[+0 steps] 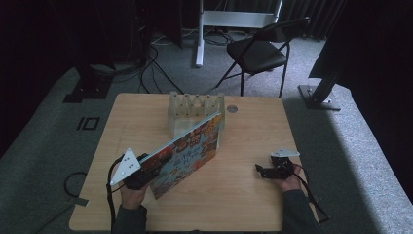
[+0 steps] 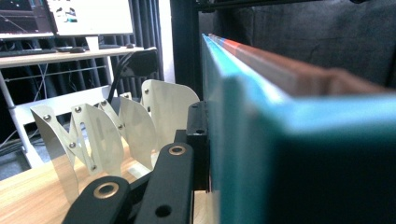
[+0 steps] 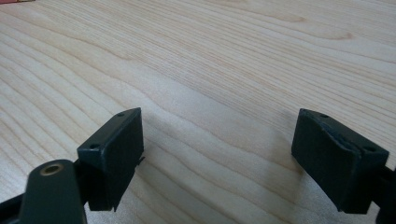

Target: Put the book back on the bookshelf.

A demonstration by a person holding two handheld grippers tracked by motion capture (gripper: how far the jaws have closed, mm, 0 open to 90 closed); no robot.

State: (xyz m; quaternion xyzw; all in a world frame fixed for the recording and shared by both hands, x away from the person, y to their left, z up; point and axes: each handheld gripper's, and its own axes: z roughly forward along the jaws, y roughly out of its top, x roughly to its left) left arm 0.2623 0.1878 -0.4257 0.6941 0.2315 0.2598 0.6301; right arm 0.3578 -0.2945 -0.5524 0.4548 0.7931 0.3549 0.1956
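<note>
Thin hardcover picture book (image 1: 187, 152) with a colourful cartoon cover and teal edges, closed, held tilted up off the light wooden desk (image 1: 243, 195) at its near-left corner, far end reaching the pale metal slotted rack (image 1: 195, 109) at the desk's back.

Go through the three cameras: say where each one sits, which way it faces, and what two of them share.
High view: above the table, looking forward and down; forearms, left gripper, right gripper.
Left gripper view: rides that gripper, looking along the clamped book toward the white rack.
Right gripper view: faces bare tabletop past open jaws.
Shared: high and left gripper views show book and rack.
</note>
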